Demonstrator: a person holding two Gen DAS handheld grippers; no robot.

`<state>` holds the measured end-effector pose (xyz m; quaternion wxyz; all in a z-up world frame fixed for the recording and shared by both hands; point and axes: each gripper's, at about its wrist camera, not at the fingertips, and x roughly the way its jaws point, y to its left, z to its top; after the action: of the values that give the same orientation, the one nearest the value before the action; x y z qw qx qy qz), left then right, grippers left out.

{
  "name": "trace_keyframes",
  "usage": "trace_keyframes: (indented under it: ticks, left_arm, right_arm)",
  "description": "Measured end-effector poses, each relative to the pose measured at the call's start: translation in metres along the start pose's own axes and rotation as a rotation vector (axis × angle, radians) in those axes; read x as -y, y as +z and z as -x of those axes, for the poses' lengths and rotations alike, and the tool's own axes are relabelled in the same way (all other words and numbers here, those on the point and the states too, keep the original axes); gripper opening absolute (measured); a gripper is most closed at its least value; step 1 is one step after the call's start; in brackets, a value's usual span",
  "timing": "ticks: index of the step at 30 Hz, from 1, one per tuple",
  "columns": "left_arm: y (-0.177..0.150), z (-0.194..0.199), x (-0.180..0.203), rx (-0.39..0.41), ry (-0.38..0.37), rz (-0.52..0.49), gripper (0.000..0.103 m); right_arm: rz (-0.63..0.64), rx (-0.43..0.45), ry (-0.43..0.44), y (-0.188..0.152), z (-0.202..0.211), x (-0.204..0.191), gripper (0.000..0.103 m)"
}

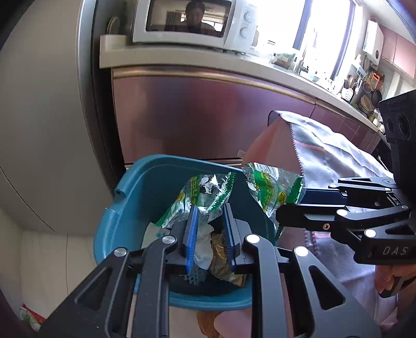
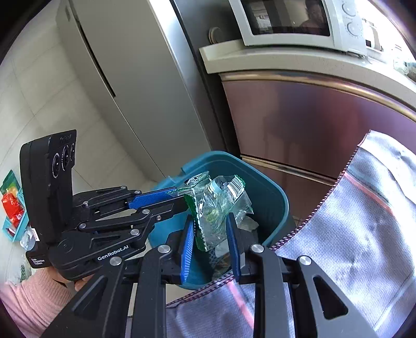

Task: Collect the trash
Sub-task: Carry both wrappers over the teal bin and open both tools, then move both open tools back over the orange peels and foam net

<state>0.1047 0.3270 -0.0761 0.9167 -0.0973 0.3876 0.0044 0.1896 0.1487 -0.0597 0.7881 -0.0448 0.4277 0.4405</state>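
Note:
A teal bin (image 1: 135, 197) stands on the floor below both grippers. My left gripper (image 1: 209, 210) is shut on a crumpled green-and-clear snack wrapper (image 1: 205, 195) right above the bin's opening. To its right my right gripper (image 1: 293, 205) is shut on a second wrapper of the same kind (image 1: 270, 187), at the bin's right rim. The right wrist view shows that second wrapper (image 2: 218, 208) pinched between my right gripper's (image 2: 210, 218) blue pads (image 2: 187, 244) over the bin (image 2: 270, 197). My left gripper (image 2: 182, 196) enters from the left with its wrapper (image 2: 195, 182). White tissue (image 1: 202, 247) and a gold wrapper (image 1: 221, 254) lie in the bin.
A maroon cabinet (image 1: 208, 111) with a microwave (image 1: 192, 20) on its counter stands behind the bin, and a grey fridge (image 2: 135, 78) to its left. A grey cloth (image 2: 351, 221) with a zigzag edge hangs at the right. A teal tray (image 2: 15, 234) with red packaging (image 2: 11, 205) lies on the floor.

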Motion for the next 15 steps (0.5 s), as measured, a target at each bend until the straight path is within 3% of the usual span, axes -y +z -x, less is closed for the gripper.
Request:
trace_keyframes:
  ticks: [7, 15]
  left_arm:
    - [0.005, -0.042, -0.004, -0.064, -0.020, 0.035, 0.020]
    - [0.007, -0.070, -0.001, -0.090, -0.014, 0.059, 0.021]
  right_arm:
    - [-0.057, -0.073, -0.031, 0.007, -0.025, 0.015, 0.031]
    - [-0.077, -0.056, -0.030, 0.004, -0.024, 0.019, 0.033]
